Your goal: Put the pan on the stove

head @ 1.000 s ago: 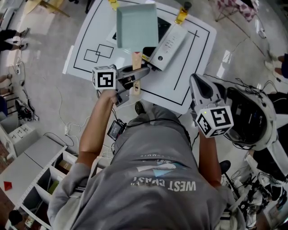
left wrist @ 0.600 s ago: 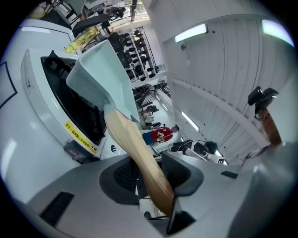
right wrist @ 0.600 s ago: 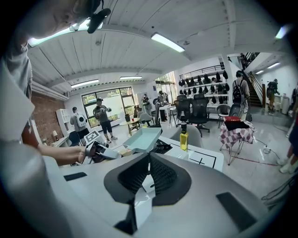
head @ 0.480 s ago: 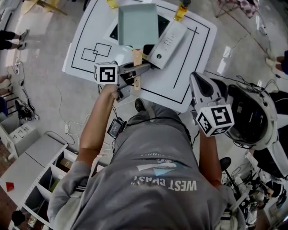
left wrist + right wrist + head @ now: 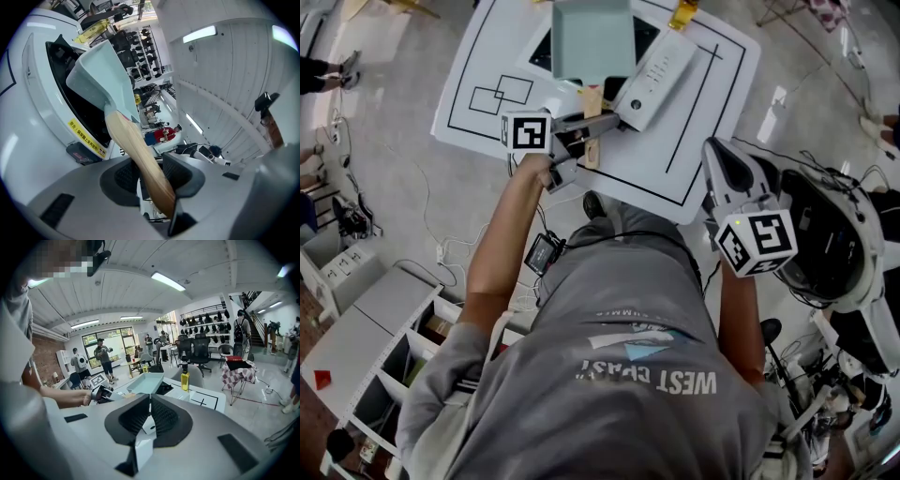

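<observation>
The left hand-held gripper (image 5: 584, 128) is clamped partway closed on the pan's smooth, flat wooden handle (image 5: 140, 154), which runs between its ribbed black pads. The pan (image 5: 592, 37) is a pale green rectangular tray with shallow sloping walls and a matte finish. It sits above the glossy black glass of the stove (image 5: 661, 73), a flat white slab with a control strip, toward the tabletop's (image 5: 694, 141) far edge. Whether its base touches the glass cannot be told. A yellow bottle (image 5: 185, 379) stands at the far edge. The right hand-held gripper (image 5: 149, 416) hangs off the white, black-lined tabletop's near right corner, its jaws pressed together with nothing between them.
</observation>
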Motion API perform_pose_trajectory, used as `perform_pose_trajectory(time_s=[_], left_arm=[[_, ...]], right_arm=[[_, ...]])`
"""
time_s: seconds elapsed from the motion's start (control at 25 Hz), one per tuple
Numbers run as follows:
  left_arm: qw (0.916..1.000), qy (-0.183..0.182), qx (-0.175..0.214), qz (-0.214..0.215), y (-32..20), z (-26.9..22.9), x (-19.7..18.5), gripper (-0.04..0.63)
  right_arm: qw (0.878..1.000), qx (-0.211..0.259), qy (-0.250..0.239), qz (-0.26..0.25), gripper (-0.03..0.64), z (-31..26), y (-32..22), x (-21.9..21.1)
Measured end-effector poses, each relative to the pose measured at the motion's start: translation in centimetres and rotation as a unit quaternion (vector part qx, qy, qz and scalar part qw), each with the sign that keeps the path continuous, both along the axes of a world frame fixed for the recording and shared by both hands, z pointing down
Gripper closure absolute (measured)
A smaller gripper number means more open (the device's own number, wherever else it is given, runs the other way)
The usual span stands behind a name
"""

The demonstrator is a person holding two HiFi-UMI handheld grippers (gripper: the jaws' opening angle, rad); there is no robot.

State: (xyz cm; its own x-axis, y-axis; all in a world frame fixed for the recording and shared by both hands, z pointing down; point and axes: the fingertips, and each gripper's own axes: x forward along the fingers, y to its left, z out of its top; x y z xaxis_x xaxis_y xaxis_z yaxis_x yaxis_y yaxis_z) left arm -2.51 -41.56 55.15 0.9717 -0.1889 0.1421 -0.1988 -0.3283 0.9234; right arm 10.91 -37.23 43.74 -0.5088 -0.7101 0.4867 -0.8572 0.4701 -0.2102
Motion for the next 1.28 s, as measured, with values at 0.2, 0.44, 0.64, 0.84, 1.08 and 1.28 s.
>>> perform_pose_trajectory(time_s=[0.2, 0.44, 0.64, 0.84, 1.08, 1.28], left_arm=[[0.9999, -0.009, -0.002, -0.006, -0.9, 0.6, 0.2, 0.457], [0.9997, 0.013, -0.009, -0.018, -1.6, 0.9, 0.4, 0.456], [0.9997, -0.004, 0.022, -0.008, -1.7, 0.6, 0.2, 0.435], [0.9992, -0.016, 0.037, -0.01, -1.2, 0.7, -0.1, 0.362], [0.9979, -0.036, 0.046, -0.028, -0.4, 0.2, -2.6, 0.335], [0.9961, -0.045, 0.06, -0.047, 0.3, -0.9, -4.8, 0.333]], right_arm=[[1.0, 0.001, -0.001, 0.0, 0.595, 0.1, -0.2, 0.1], [1.0, 0.002, -0.002, 0.0, 0.595, 0.1, 0.3, -0.4], [1.0, 0.007, -0.004, -0.003, 0.595, -0.4, 0.9, -0.8], [1.0, 0.012, -0.005, -0.007, 0.595, -0.4, 1.2, -1.0], [1.0, 0.024, -0.001, -0.013, 0.595, -1.5, 1.8, -2.0], [0.999, 0.038, 0.004, -0.018, 0.594, -2.6, 2.6, -2.9]])
